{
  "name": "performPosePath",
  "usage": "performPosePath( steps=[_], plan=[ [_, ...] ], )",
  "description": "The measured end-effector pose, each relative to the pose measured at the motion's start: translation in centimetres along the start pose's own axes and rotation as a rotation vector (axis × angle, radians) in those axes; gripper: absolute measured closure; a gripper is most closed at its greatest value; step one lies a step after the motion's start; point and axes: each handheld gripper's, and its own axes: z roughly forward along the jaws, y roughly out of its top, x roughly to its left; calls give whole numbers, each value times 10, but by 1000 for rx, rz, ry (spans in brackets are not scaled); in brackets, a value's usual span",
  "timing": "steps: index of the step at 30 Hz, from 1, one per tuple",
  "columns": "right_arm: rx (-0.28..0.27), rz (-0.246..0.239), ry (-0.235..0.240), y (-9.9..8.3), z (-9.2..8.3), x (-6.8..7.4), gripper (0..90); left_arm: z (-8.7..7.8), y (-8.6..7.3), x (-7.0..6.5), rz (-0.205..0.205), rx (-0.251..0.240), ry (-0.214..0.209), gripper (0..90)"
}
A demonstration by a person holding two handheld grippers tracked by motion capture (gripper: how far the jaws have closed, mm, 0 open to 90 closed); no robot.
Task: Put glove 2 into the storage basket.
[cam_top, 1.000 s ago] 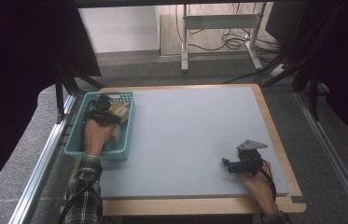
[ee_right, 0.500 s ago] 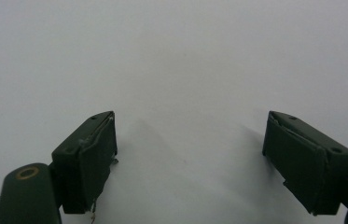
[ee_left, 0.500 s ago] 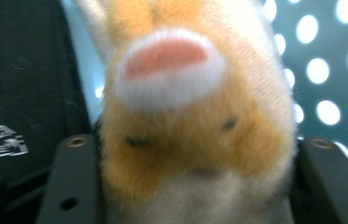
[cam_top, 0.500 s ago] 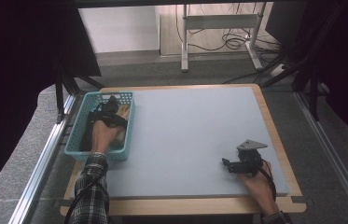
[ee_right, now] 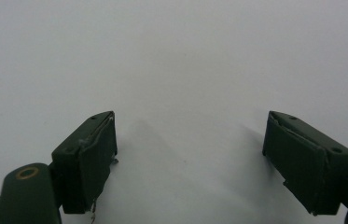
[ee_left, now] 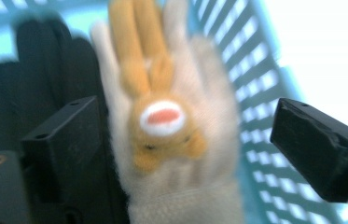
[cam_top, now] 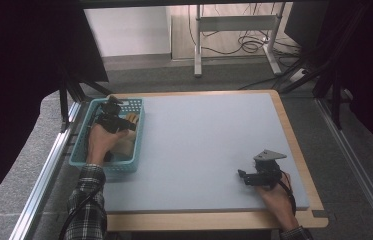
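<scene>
- High view: the left gripper [cam_top: 124, 121] is held over the teal plastic basket with slotted walls [cam_top: 86, 140], which stands at the table's left edge; a cream knitted glove with an orange plush animal sewn on its back [cam_top: 132, 119] lies inside the basket, just under the gripper's tips
- Left gripper view: the glove [ee_left: 171, 140] lies flat between the two black jaws, fingers pointing away; the jaws have just been opening and stand wide, the right one well clear of the fabric, the left one just beside the glove's edge, though blur hides whether it touches, so the glove is released
- A black thing [ee_left: 36, 84] lies in the basket beside the glove
- The right gripper [cam_top: 246, 176] rests on the pale grey table mat [cam_top: 199, 150] near the right front corner, well apart from the basket
- Right gripper view: its jaws are spread wide over bare mat, nothing between them
</scene>
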Motion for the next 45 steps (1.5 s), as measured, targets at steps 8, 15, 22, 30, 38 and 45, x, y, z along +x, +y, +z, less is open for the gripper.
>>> performPosePath(
  steps=[8, 15, 22, 30, 38, 45],
  plan=[
    [0, 0, 0, 0, 0, 0, 171, -3, -12, 15, 22, 1, 181, 798],
    [0, 1, 0, 0, 0, 0, 171, 29, -23, 26, -9, 83, 163, 893],
    [0, 1, 1, 0, 0, 0, 171, 42, -18, 13, 1, 100, 131, 900],
    [0, 1, 0, 0, 0, 0, 171, 44, -15, 2, 6, 105, 93, 900],
    [0, 1, 0, 0, 0, 0, 171, 45, -20, 7, -2, 93, 90, 900],
    [0, 1, 0, 0, 0, 0, 171, 37, -22, 13, 5, 65, 147, 787]
  ],
)
